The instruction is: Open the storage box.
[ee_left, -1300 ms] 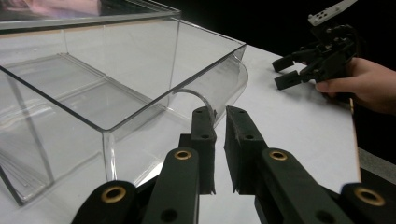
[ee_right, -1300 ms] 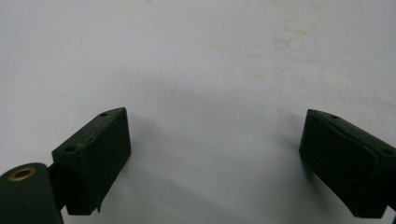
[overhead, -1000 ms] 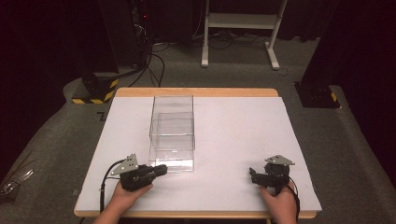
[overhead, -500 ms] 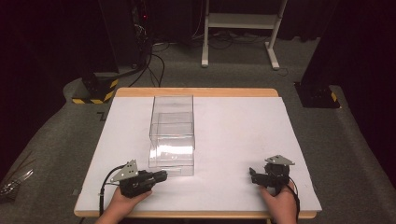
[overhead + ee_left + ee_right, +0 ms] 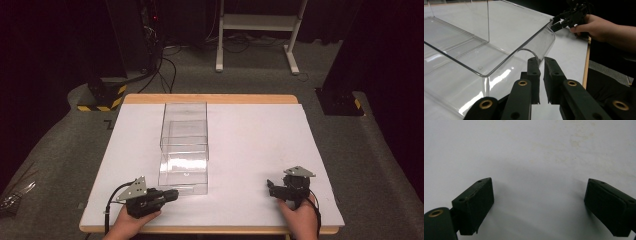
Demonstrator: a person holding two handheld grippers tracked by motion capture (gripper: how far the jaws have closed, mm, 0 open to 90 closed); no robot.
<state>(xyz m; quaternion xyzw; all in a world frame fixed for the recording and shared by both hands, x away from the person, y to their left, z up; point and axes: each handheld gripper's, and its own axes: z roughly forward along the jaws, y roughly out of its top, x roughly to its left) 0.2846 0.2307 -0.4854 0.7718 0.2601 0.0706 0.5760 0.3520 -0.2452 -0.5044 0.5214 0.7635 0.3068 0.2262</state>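
A clear plastic box [image 5: 184,145], open at the top, stands on the white table [image 5: 250,140] left of centre. My left gripper [image 5: 172,194] lies just before the box's near corner, pointing right along its front wall. In the left gripper view the left gripper [image 5: 541,60] has its jaws shut with nothing between them, tips close to the box's rounded corner [image 5: 541,42]. My right gripper [image 5: 270,186] rests near the front right of the table, held by a hand [image 5: 596,27]. The right gripper [image 5: 537,187] stands open over the bare white surface [image 5: 536,150].
The table's wooden edge [image 5: 210,98] runs along the back. Beyond it on the grey floor are cables [image 5: 165,65], a black stand with yellow stripes [image 5: 102,97], a white frame [image 5: 260,25] and another black base [image 5: 340,100].
My left gripper has drawn slightly back toward the table's front edge. The right gripper and the box have not moved.
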